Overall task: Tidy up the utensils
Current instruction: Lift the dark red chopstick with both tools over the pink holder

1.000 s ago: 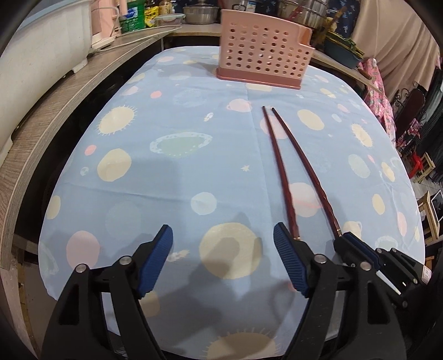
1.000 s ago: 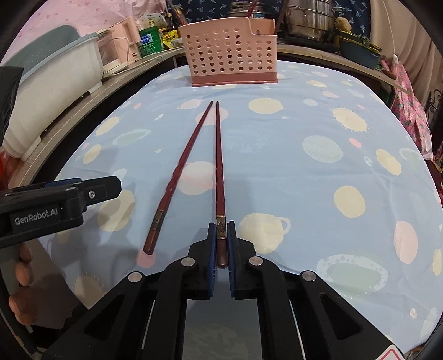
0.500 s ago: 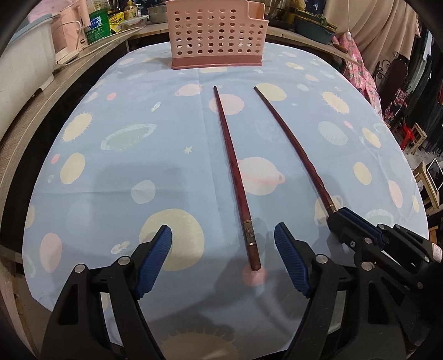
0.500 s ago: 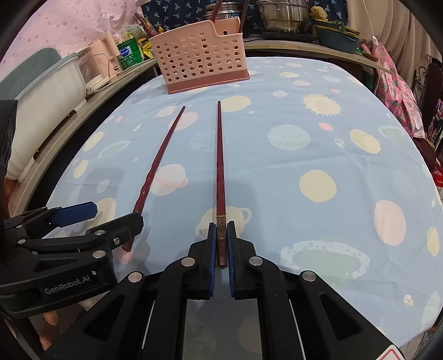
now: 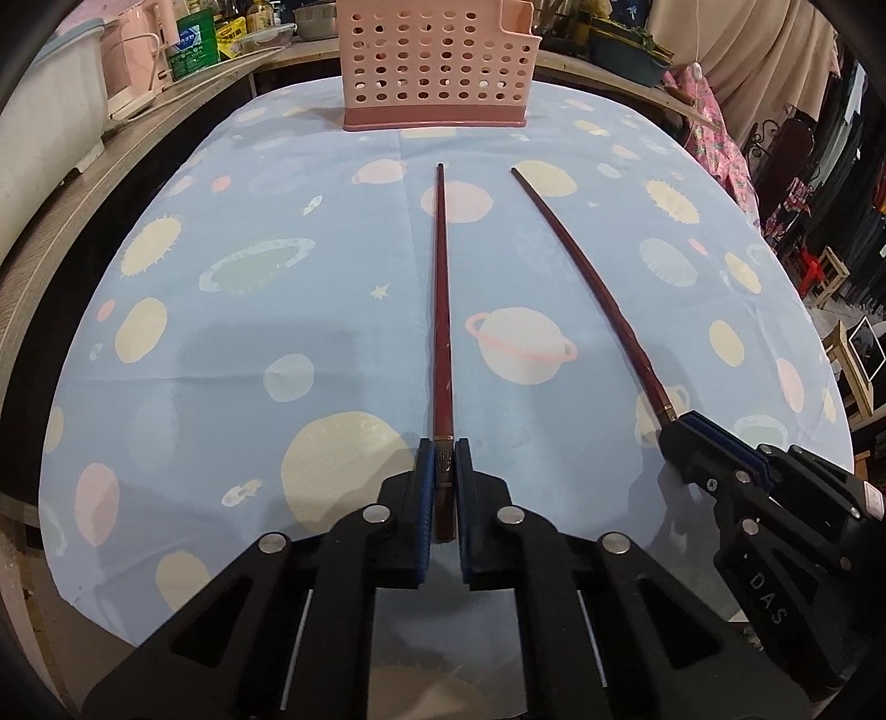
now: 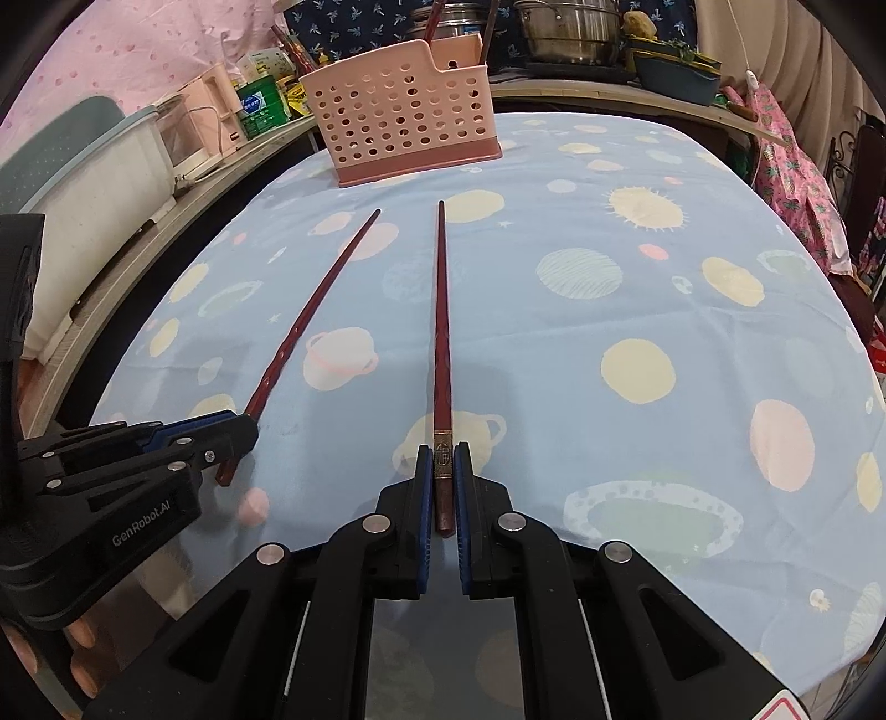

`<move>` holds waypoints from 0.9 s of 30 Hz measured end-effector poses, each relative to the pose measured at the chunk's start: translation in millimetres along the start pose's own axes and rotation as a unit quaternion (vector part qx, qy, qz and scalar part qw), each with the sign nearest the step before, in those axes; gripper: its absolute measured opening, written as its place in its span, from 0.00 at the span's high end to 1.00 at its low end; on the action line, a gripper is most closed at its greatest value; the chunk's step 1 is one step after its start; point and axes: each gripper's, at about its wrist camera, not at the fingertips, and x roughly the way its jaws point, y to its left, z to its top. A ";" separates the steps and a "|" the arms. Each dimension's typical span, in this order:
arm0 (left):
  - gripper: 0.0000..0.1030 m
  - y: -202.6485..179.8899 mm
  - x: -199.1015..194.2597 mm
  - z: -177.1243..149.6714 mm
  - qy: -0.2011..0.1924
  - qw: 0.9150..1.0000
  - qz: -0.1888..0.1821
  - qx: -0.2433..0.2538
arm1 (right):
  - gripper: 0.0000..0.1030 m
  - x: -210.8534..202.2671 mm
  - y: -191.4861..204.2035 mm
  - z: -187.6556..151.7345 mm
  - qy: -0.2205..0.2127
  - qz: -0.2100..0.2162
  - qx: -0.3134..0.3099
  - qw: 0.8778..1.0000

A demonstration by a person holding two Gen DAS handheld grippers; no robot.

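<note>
You have two long, thin, dark red wooden chopsticks, each with a small gold band near its thick end. The left chopstick (image 5: 443,332) and the right chopstick (image 6: 441,332) lie side by side on the blue tablecloth (image 5: 277,343), thin tips pointing to the far edge and spread a little apart. The pink plastic utensil basket with round holes (image 5: 437,61) stands upright at the far edge, just past the tips.

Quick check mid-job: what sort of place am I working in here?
Most likely a home kitchen or dining corner: steel pots on the back counter, a pink utensil basket, and a planet-print tablecloth over the table.
</note>
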 end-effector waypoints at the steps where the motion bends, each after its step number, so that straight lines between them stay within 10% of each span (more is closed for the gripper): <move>1: 0.93 0.3 -0.1 0.0 0.001 1.000 -0.003 -0.002 | 0.93 -0.3 0.5 -0.2 0.001 0.001 0.000 1.000; 27: 0.93 47.3 -90.5 84.9 -0.109 0.992 -0.007 -0.063 | 0.93 -96.2 -19.3 119.2 -0.147 0.029 0.032 0.988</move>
